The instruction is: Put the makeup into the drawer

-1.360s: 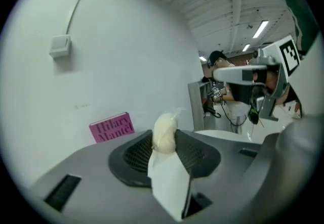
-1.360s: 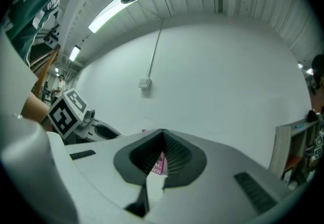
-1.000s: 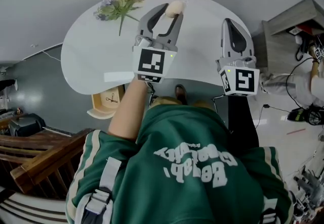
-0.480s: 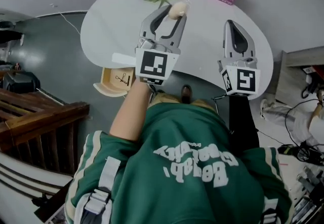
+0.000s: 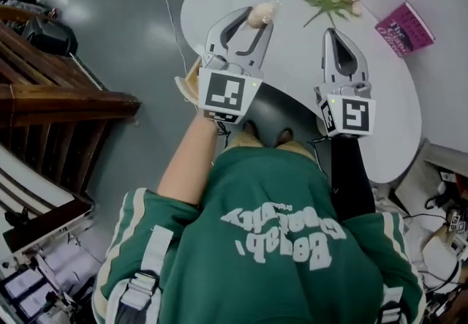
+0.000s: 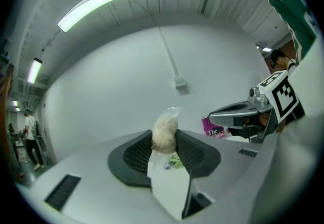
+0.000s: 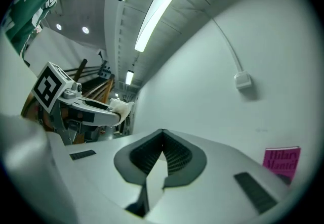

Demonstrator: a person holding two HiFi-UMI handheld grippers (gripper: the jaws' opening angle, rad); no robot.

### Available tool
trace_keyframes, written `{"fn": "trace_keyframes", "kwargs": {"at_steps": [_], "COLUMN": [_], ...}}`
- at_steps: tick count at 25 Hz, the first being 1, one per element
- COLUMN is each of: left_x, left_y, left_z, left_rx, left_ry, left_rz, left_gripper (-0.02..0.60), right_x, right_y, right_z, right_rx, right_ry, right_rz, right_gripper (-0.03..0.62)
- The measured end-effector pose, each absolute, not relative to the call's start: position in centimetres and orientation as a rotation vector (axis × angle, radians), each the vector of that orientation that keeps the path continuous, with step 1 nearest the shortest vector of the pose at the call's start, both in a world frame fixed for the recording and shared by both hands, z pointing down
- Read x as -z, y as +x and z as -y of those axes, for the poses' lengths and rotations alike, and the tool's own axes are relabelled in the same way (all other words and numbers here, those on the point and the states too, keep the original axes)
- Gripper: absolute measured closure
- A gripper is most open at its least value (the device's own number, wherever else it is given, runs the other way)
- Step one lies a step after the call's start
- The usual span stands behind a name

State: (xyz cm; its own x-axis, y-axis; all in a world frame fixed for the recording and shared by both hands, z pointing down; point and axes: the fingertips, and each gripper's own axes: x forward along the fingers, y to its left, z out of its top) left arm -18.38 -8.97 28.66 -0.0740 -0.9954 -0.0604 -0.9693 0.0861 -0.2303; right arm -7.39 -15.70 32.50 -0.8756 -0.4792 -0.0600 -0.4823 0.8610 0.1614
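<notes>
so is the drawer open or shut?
Open: the drawer juts out from under the table edge, partly hidden behind the left tool.

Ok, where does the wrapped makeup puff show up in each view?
Head view: makeup puff upper centre, clamped in the left tongs.
Left gripper view: puff dead centre, pinched in those tongs.
Right gripper view: left of centre, a pale lump at the left tongs' tip.
Shared landmark: the pink book, right of the puff in all three.
</notes>
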Motion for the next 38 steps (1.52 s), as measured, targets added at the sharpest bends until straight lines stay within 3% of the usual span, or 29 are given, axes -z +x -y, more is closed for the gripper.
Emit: {"fn": "trace_keyframes", "kwargs": {"at_steps": [7, 14, 28, 38], "left_x": [-29.6, -32.2, -58.8, -67.1], "left_y": [-26.3, -30.8, -33.4, -33.1], "left_z": [1.1, -4.2, -7.4, -9.8], "left_rx": [0.220, 0.249, 0.622, 0.793], "left_ry": [-1.791, -1.699, -2.024, -2.104], "left_rz": [-2.356, -2.495, -2.941, -3.144], "left_gripper": [0.422, 0.422, 0.417, 0.405], "right_x": [-32.9, -33.0, -35.1, -35.2], "right_y": [-17.5, -22.7, -24.3, -24.1], "right_z": [9.5, 5.3, 4.5, 5.2], "right_rx": [-0.257, -0.254, -0.262, -0.271], "right_ry": [-0.459, -0.303, -0.291, -0.327], "right_rz": [-3.064, -3.083, -3.154, -3.158], "right_gripper": [0.585, 0.585, 0.585, 0.585]}}
